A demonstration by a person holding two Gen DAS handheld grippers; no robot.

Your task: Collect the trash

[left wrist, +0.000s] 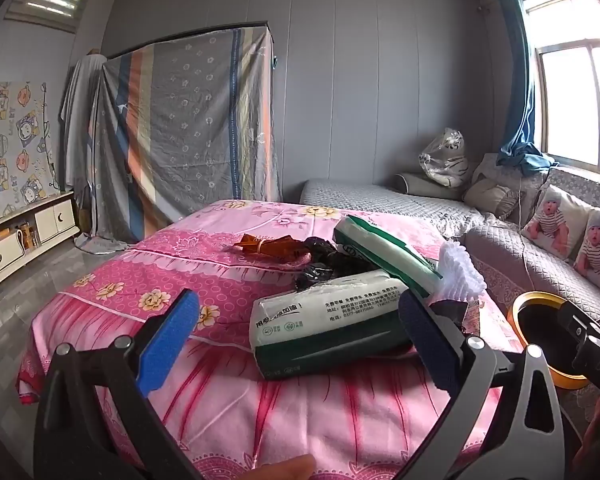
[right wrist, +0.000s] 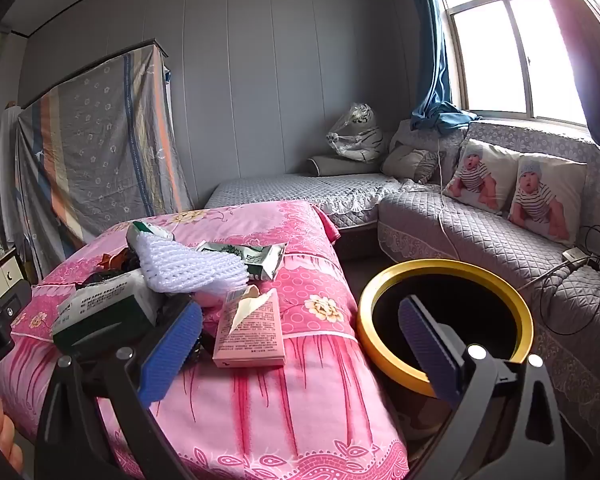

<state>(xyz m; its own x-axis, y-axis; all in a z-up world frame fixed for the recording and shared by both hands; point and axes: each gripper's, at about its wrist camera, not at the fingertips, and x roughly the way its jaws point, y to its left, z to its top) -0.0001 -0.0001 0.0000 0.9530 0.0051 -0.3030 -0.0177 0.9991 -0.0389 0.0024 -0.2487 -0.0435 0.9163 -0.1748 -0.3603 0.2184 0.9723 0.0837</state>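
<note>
A: Left gripper (left wrist: 300, 344)?
B: Jaws spread wide, nothing between the pads. Blue fingers (left wrist: 168, 344) frame the lower half of the left wrist view, over the pink cloth (left wrist: 228, 400).

A: Right gripper (right wrist: 300, 344)?
B: Same, wide apart and empty. Its right finger sits in front of the bin (right wrist: 440, 268), lower right of the right wrist view; black inside, yellow rim.

A: Where's the trash?
B: Piled on the pink cloth. Left wrist view: green-and-white tissue pack (left wrist: 324, 332) at centre, just ahead of the fingers. A second green-and-white pack (left wrist: 384, 252) leans behind it. Black plastic (left wrist: 324, 260) and an orange wrapper (left wrist: 276, 248) sit further back, white foam net (left wrist: 462, 272) to the right.

A: Anything more in the right view?
B: Torn pink box (right wrist: 252, 332) at centre, just beside the left finger. Crumpled green-and-white carton (right wrist: 256, 258) above it.

A: Background?
B: Grey sofa (right wrist: 480, 232) on the right, two baby-print cushions (right wrist: 516, 186) on it.
</note>
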